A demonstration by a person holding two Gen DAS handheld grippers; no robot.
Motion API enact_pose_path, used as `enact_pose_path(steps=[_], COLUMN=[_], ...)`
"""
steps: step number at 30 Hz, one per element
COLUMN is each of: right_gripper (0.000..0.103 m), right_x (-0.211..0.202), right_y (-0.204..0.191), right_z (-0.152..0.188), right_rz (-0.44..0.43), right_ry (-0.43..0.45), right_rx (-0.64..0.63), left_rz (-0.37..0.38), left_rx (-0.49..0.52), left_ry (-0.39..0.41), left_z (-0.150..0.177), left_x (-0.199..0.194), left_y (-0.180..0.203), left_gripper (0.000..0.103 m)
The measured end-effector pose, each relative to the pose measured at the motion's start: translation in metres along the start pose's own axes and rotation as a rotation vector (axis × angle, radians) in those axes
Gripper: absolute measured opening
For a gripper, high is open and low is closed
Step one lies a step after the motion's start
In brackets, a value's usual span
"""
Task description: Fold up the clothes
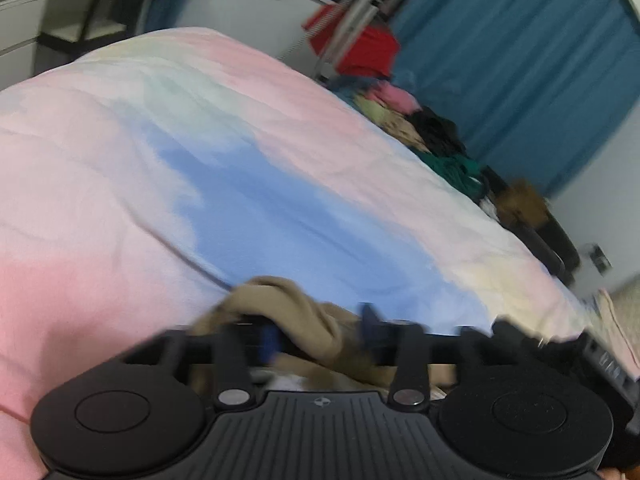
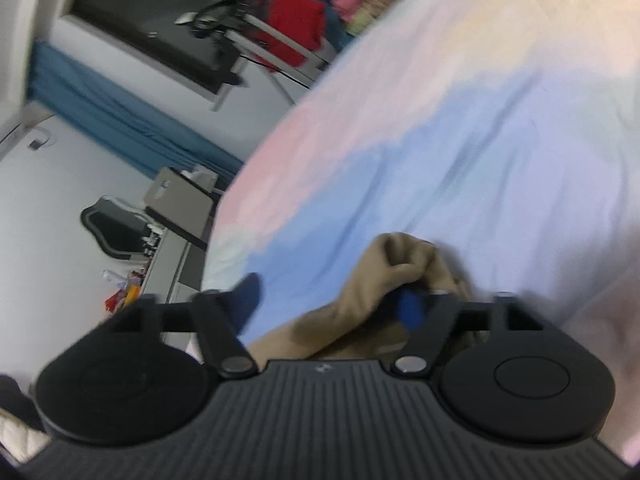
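A tan garment (image 1: 280, 292) lies bunched on a bed cover (image 1: 240, 160) of pastel pink, blue and cream. In the left wrist view my left gripper (image 1: 320, 332) is open, its blue fingertips (image 1: 270, 340) set apart on either side of a fold of the tan cloth, not pinching it. In the right wrist view the tan garment (image 2: 400, 256) rises in a crumpled peak on the bed cover (image 2: 440, 140). My right gripper (image 2: 328, 302) stands wide open; one blue fingertip (image 2: 410, 310) is against the cloth, and the other is off to the left over the cover. Both views are blurred.
A pile of mixed clothes (image 1: 420, 120) lies along the bed's far edge. Behind it are a drying rack with a red garment (image 1: 360, 48) and a blue curtain (image 1: 520, 60). Beside the bed, the right wrist view shows a grey cabinet (image 2: 180, 208).
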State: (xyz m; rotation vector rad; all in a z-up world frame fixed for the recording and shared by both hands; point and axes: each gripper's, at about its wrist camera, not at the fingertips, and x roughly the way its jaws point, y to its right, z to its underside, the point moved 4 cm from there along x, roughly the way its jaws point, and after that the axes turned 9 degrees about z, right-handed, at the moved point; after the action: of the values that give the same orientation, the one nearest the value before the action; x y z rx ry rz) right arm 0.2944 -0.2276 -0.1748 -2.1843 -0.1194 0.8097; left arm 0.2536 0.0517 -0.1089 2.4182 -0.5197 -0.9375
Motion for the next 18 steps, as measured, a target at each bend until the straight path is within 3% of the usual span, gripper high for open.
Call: enact_pose_path(steps=[1, 2, 7, 9, 12, 13, 18], right_gripper=[0.084, 0.084, 0.083, 0.067, 0.042, 0.039, 0.037], right_x=[-0.006, -0.012, -0.044, -0.051, -0.044, -0.038, 0.007], right_y=[-0.006, -0.012, -0.035, -0.045, -0.054, -0.054, -0.039], right_z=[0.000, 0.001, 0.001, 0.002, 0.010, 0.013, 0.013], right_rz=[-0.002, -0.008, -0.034, -0.020, 0.078, 0.108, 0.202], right_ry=[0.027, 0.058, 0.191, 0.215, 0.182, 0.160, 0.045], right_rx=[-0.032, -0.067, -0.210, -0.283, -0.419, -0.448, -0.454], left_rz=[0.003, 0.013, -0.026, -0.057, -0.081, -0.095, -0.135], left_rx=[0.022, 0.050, 0.273, 0.342, 0.391, 0.401, 0.385], left_ry=[0.010, 0.015, 0.051, 0.044, 0.017, 0.003, -0.062], left_z=[0.000, 0.000, 0.011, 0.019, 0.028, 0.030, 0.033], left_x=[-0.004, -0.007, -0.028, -0.032, -0.031, -0.028, -0.006], left_y=[0.005, 0.012, 0.045, 0.052, 0.056, 0.054, 0.039], left_gripper=[0.084, 0.090, 0.096, 0.097, 0.097, 0.097, 0.099])
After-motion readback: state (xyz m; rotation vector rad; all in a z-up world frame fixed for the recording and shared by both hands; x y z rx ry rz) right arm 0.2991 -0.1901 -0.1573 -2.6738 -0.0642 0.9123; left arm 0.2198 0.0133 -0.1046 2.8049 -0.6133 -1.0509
